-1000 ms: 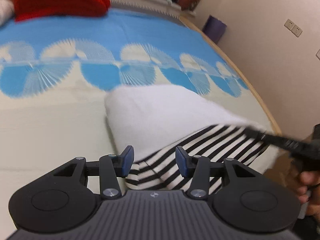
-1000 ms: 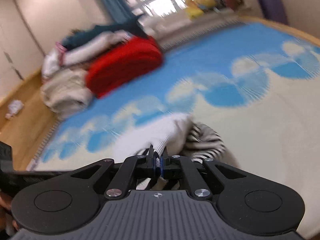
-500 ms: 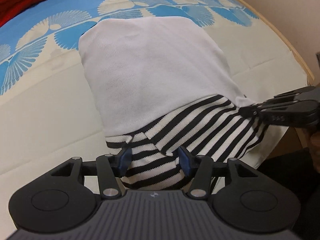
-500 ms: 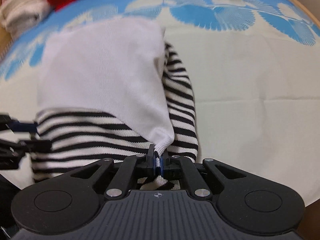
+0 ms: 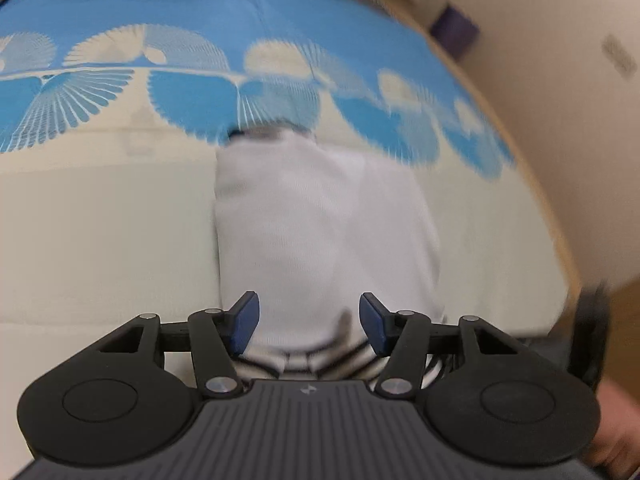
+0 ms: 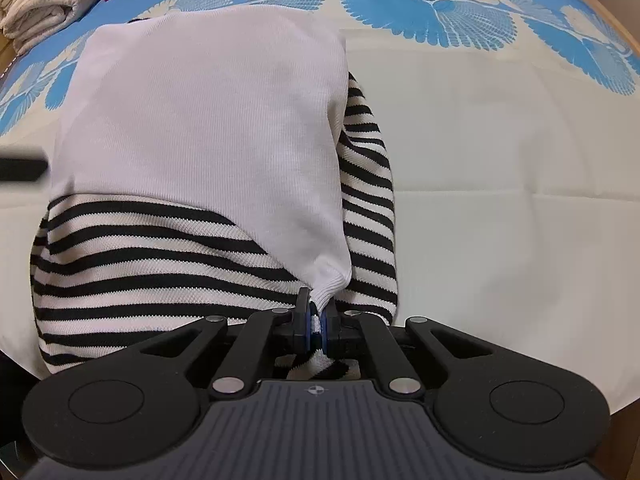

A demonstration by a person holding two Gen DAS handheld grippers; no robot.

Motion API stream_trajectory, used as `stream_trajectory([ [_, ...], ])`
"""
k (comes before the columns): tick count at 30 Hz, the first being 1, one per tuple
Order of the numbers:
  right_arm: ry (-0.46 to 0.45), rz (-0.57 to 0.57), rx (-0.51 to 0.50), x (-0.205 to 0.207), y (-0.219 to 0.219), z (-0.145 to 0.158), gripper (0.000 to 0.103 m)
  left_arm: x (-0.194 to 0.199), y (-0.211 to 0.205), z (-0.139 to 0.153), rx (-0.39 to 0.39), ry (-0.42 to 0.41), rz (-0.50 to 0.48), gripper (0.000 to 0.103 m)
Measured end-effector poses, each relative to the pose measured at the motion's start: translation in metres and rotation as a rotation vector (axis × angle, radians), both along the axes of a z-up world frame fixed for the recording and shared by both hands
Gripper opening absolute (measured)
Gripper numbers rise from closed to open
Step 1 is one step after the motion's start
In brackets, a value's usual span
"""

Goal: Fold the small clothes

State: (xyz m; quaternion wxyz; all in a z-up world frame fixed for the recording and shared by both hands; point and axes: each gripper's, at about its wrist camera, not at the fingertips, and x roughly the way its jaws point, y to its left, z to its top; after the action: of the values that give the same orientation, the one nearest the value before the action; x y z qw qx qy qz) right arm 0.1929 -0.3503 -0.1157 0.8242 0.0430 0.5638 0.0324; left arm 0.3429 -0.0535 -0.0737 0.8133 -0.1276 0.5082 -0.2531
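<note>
Garment: white top with black-striped part [image 6: 208, 128] lies folded on the bed [image 6: 500, 152], near its front edge; white panel uppermost, stripes exposed below
Right gripper [image 6: 316, 326]: clamped tight on the white corner of the fold; judged the only hold on the layer
Left gripper [image 5: 306, 322]: jaws opening, cloth between them but pads clear of it; view blurred
Risk, drag: pulling the pinched corner may skew the fold; nothing else pins it
Risk, release: corner may spring back; knit looks soft
Risk, edge: garment may slide off the bed
</note>
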Motion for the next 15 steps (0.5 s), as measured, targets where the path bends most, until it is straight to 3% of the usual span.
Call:
stream_trajectory([
  [4, 0.002, 0.012, -0.003, 0.0, 0.001, -0.001, 0.003, 0.015, 0.009, -0.007, 0.002, 0.019, 0.098, 0.07],
  [8, 0.003, 0.016, -0.002, 0.0, 0.002, 0.0, 0.003, 0.029, 0.001, -0.029, 0.02, 0.087, 0.095, 0.072],
  [12, -0.005, 0.025, -0.004, -0.001, 0.003, 0.001, 0.003, 0.036, -0.007, -0.046, 0.051, 0.098, 0.11, 0.075],
  [15, -0.015, 0.009, 0.003, -0.003, 0.001, 0.004, 0.01, 0.04, -0.004, -0.059, 0.043, 0.127, 0.131, 0.075],
])
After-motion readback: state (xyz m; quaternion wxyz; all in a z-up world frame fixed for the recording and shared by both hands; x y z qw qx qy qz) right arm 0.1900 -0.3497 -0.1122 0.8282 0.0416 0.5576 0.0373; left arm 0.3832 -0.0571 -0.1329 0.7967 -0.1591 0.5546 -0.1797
